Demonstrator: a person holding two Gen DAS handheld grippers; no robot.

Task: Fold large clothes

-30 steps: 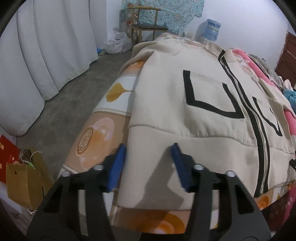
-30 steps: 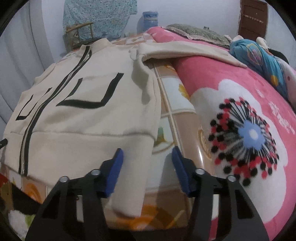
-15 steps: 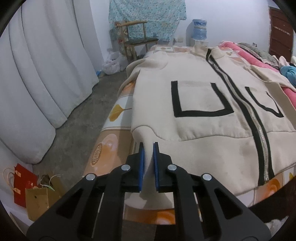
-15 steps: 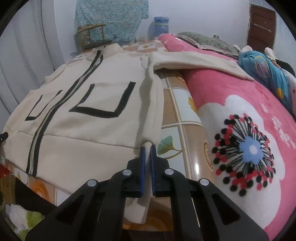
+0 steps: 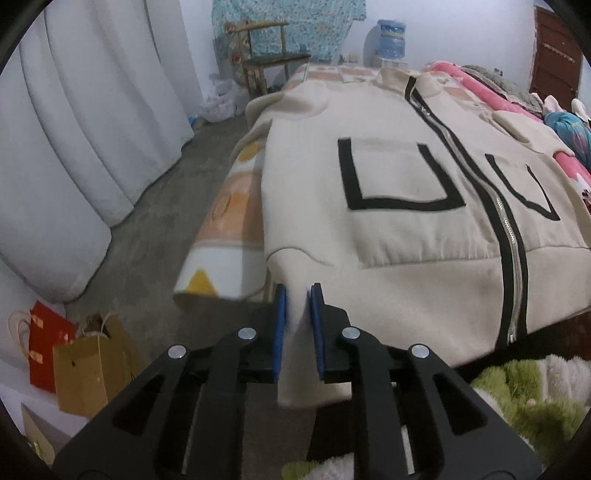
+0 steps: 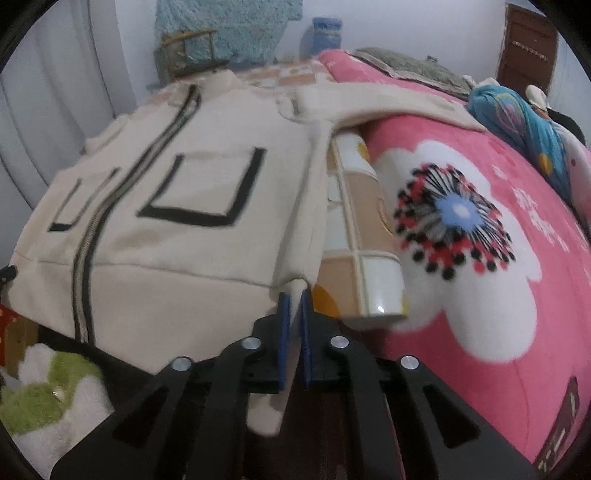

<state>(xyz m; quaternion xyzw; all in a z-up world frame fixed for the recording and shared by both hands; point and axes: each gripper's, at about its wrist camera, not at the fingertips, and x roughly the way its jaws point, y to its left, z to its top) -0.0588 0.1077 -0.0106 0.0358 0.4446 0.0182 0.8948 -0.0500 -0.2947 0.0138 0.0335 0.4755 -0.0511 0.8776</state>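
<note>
Soft cream fleece jacket point(image 5: 399, 236) with black trim on the bed point(image 6: 480, 295); left hand-held gripper point(image 5: 297, 295) and right hand-held gripper point(image 6: 294, 300) each clamped on its hem corners

light: dim, flat, cool indoor | shadows: soft, weak | glare: small glint on glossy bedcover point(image 6: 380, 295) lower ctr | blur: motion smear, worse in right-wrist view | edges: fisheye bend, black corner vignette

Both wrist cameras look down close along their fingers point(image 5: 280, 325) from the bed's point(image 5: 229, 206) foot toward twelve o'clock, sharing the cream zip jacket point(image 5: 406, 258) point(image 6: 184, 258), chair point(image 5: 269, 62) and water bottle point(image 6: 327, 33).
</note>
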